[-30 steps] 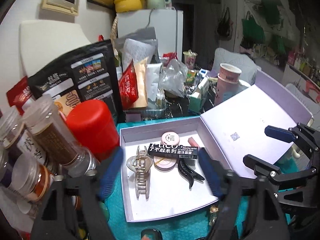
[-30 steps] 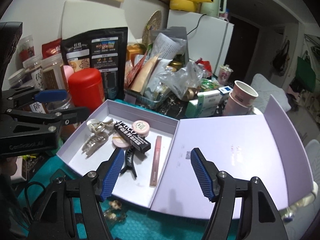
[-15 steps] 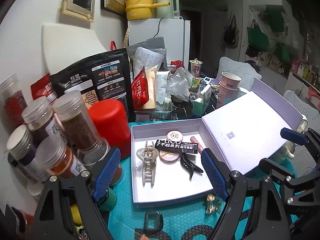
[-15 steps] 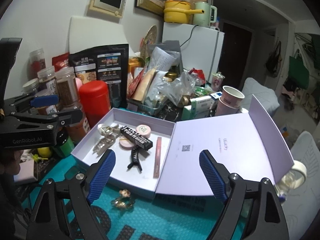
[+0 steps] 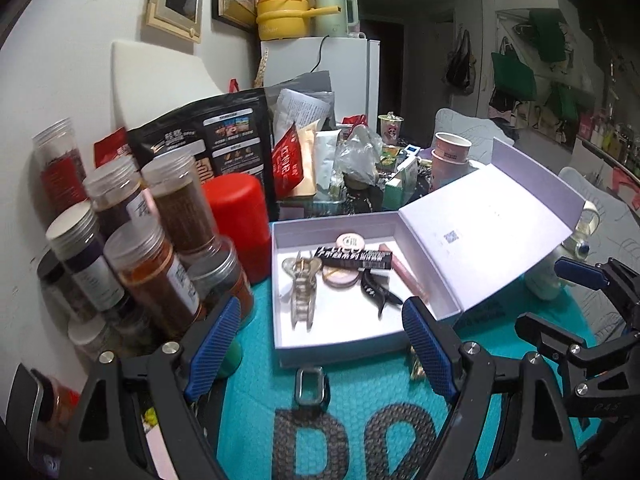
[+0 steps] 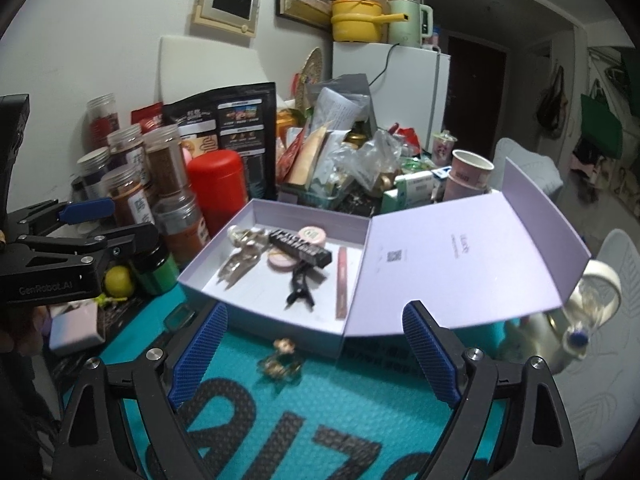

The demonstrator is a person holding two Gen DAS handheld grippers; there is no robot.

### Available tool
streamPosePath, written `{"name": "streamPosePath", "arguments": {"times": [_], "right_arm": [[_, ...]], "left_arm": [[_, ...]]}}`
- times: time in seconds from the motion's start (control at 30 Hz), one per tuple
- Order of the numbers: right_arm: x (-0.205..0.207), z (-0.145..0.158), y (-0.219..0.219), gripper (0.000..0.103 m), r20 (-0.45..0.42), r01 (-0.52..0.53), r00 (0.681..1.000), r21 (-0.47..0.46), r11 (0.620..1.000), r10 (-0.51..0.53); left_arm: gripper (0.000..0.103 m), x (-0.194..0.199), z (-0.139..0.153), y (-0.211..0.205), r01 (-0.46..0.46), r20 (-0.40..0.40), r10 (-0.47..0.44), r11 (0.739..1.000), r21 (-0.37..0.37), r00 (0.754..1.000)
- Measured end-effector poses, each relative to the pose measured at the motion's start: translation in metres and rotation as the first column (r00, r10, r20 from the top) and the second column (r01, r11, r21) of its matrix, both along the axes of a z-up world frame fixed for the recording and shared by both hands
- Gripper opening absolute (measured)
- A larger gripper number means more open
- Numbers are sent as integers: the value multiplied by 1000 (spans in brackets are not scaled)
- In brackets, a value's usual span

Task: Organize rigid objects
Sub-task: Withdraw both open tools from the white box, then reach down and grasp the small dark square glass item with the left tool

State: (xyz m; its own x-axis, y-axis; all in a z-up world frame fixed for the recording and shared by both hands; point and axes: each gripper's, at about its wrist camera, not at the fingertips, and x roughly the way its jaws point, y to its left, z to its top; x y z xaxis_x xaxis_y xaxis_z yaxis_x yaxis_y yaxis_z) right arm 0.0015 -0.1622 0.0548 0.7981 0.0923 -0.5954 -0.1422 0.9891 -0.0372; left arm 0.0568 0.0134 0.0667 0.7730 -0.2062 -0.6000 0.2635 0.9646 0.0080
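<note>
An open lavender box (image 5: 340, 350) sits on a teal mat, its lid (image 5: 488, 232) laid back to the right. Inside lie a clear hair claw (image 5: 301, 288), a black hair clip (image 5: 378, 290), a long black carton (image 5: 354, 258), pink compacts (image 5: 340, 278) and a pink lip tube (image 5: 406, 274). A gold trinket (image 6: 282, 358) and a small dark buckle (image 5: 310, 386) rest on the mat in front of the box. My left gripper (image 5: 322, 312) hovers open before the box's front edge, holding nothing. My right gripper (image 6: 316, 316) is open wide and empty above the trinket.
Spice jars (image 5: 160, 248), a red canister (image 5: 240, 224) and a black pouch (image 5: 224, 140) crowd the left. Bags and stacked paper cups (image 5: 450, 156) stand behind the box. A white teapot-like vessel (image 6: 560, 328) sits right of the lid. A yellow ball (image 6: 118, 280) lies far left.
Both grippers have drawn back from the box, so more of the mat, the trinket and the buckle show. The right jaws have spread wider.
</note>
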Motion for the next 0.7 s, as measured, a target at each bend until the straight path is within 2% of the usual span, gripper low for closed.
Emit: {"name": "streamPosePath", "arguments": {"times": [0.23, 0.7], "right_arm": [[-20, -14, 5, 91, -17, -9, 1000, 7, 1000, 9], [-43, -51, 15, 91, -65, -5, 998, 14, 1000, 6]], "left_arm": [[83, -22, -11, 6, -6, -3, 6, 1000, 2, 1000], [83, -45, -45, 11, 9, -62, -9, 1000, -3, 998]]}}
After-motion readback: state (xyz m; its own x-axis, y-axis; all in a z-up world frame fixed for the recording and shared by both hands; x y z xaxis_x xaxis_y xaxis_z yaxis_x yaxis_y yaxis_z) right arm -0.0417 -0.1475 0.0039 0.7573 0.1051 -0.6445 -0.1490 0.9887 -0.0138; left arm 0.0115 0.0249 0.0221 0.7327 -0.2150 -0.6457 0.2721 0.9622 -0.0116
